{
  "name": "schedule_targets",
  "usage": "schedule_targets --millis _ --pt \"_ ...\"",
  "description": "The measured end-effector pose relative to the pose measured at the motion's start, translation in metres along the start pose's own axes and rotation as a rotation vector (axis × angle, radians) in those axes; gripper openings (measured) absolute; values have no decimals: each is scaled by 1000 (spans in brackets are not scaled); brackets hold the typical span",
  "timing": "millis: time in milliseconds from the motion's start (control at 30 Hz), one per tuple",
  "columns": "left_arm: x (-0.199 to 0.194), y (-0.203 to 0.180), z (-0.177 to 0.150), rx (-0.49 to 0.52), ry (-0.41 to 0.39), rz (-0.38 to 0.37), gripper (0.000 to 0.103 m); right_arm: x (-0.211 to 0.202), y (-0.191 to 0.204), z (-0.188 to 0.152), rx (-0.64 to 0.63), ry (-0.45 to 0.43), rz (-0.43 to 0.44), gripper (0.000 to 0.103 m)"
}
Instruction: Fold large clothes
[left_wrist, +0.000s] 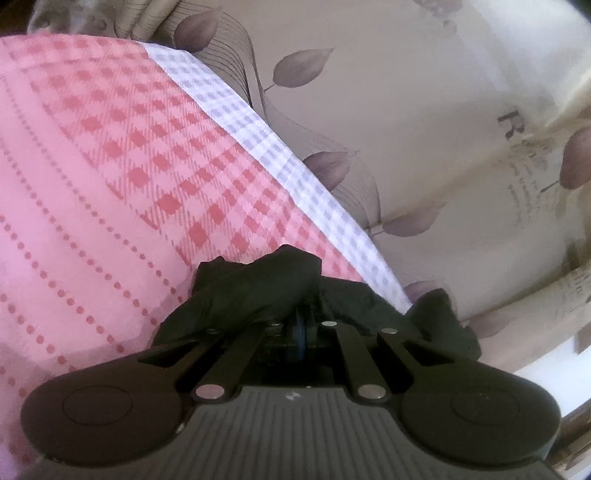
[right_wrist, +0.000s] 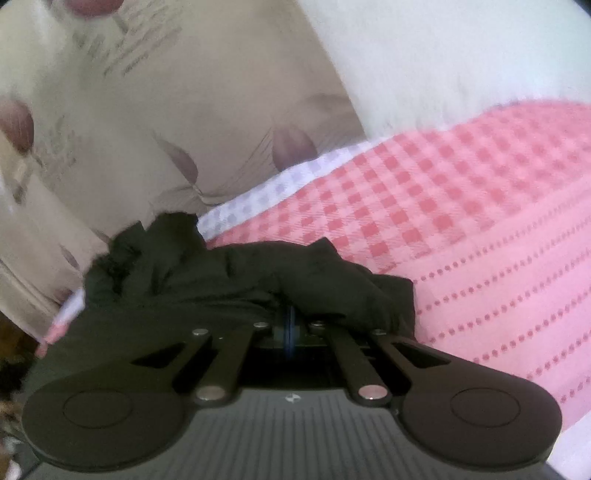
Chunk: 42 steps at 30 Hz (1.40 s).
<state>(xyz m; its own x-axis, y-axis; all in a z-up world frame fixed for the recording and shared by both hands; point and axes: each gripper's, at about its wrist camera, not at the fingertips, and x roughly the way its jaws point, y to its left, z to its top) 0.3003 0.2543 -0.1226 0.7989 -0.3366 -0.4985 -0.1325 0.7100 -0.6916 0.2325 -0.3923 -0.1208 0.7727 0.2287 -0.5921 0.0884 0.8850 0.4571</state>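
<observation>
Fingers (left_wrist: 301, 317) (right_wrist: 290, 317) of both grippers clamped on bunched dark garment (right_wrist: 221, 273) over pink blanket (left_wrist: 110, 166).

Black garment (right_wrist: 229, 273) is looking like matt, soft cloth. Pink blanket (left_wrist: 110, 177) is showing a rough woven texture. Leaf-print sheet (left_wrist: 406, 110) is reading as smooth fabric.

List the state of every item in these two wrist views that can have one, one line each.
Left gripper: jaws shut on the dark cloth.
Right gripper: jaws shut on the dark cloth.
Dark, near-black cloth garment: bunched and wrinkled at both grippers, not folded flat.
Pink checked and dotted blanket with a white checked border: spread out flat under the garment.
Beige leaf-print sheet: lying beside the blanket, creased.
</observation>
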Motion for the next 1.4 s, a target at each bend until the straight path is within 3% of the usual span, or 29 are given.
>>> schedule_targets --millis 267,333,400,433,467,533,567,600,667,733,867,967,1033,1167,1400 --pt "-11 25 11 -200 -32 -65 12 -6 12 -7 -74 -42 -55 0" --pt "-17 32 19 -247 -49 -35 11 -6 14 -8 -82 -44 -61 0" --pt "-28 27 34 -177 -64 74 9 -7 15 -8 -88 -49 -68 0" --pt "-32 25 41 -145 -56 104 17 -7 16 -9 -95 -53 -75 0" --pt "-35 28 48 -127 -29 114 37 -8 18 -10 -103 -56 -82 0" --pt "-46 32 61 -74 17 7 48 -8 20 -10 -115 -61 -92 0" --pt "-51 30 64 -29 36 -29 61 -8 20 -10 -118 -64 -94 0" --pt "-55 27 67 31 62 -62 82 -8 20 -11 -120 -66 -96 0" --pt "-57 20 65 140 125 -96 98 -8 21 -10 -122 -67 -98 0" --pt "-56 19 63 205 186 -123 98 -9 22 -11 -130 -71 -101 0" --pt "-43 29 51 198 319 -242 94 -10 24 -11 -140 -80 -104 1" --pt "-33 28 47 285 339 -274 90 -10 24 -11 -138 -81 -103 1" --pt "-28 33 49 269 346 -306 88 -10 24 -12 -141 -81 -105 1" --pt "-17 33 55 334 404 -327 55 -11 25 -12 -141 -82 -106 1" --pt "0 39 49 245 436 -457 47 -13 29 -14 -166 -94 -131 1"
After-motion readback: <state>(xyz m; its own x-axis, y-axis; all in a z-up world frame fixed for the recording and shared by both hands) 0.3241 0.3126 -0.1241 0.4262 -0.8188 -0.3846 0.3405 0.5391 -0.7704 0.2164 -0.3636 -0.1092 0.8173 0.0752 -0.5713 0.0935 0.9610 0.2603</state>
